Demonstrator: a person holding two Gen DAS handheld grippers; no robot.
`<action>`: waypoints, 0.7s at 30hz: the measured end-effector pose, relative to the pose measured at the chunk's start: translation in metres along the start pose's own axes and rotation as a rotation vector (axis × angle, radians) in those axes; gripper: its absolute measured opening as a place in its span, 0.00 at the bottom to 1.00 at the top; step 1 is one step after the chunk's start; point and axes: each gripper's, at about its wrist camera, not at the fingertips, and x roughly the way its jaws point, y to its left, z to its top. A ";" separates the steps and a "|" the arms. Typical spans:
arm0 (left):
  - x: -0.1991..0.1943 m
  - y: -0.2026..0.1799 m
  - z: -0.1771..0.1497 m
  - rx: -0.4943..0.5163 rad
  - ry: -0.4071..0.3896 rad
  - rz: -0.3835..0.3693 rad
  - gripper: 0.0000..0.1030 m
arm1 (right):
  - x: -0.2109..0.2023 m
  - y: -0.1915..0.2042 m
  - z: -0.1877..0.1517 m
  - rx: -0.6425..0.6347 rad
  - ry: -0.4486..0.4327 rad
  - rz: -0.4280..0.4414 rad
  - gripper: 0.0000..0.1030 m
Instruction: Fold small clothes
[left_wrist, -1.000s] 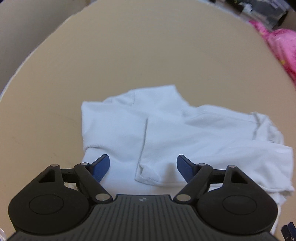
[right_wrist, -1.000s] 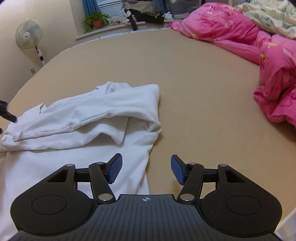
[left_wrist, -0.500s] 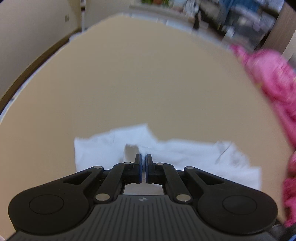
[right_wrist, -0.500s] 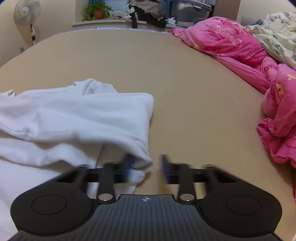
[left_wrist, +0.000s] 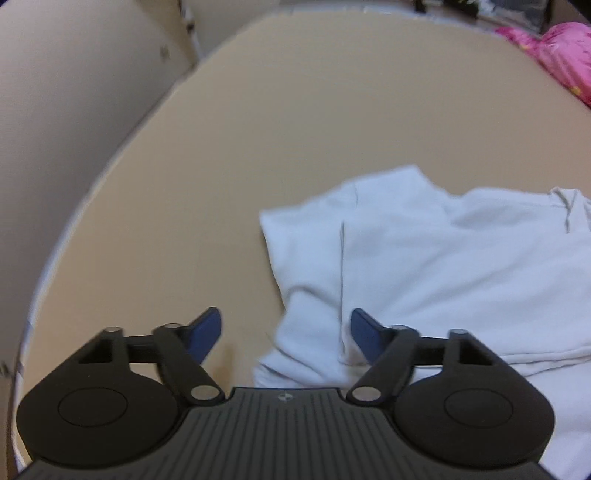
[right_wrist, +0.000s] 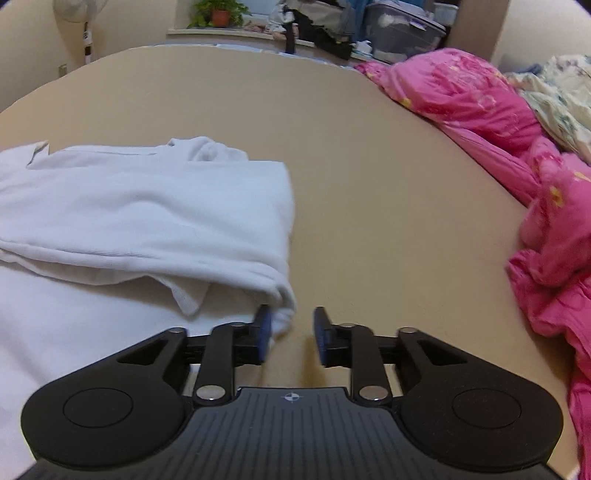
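White garment (left_wrist: 424, 258) lies rumpled on the tan bed (left_wrist: 258, 129) — left hand-held gripper (left_wrist: 284, 332) just reopened wide, empty; right hand-held gripper (right_wrist: 291, 332) reopening, jaws narrowly apart beside the garment's corner.

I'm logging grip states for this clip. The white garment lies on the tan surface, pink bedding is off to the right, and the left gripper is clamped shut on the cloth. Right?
Not quite. In the left wrist view the left gripper is open, jaws wide apart after just opening, pressing nothing. The white garment does lie on the tan surface, and the pink bedding is off to the right.
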 end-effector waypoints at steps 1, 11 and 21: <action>-0.008 -0.001 -0.001 0.010 -0.031 -0.003 0.84 | -0.005 0.000 0.003 0.008 0.003 -0.017 0.28; 0.019 -0.054 -0.032 0.142 0.075 0.038 1.00 | 0.046 0.023 0.043 0.147 0.111 0.092 0.44; -0.062 -0.005 -0.106 0.053 0.028 0.025 1.00 | -0.081 -0.004 -0.027 0.164 -0.010 0.191 0.63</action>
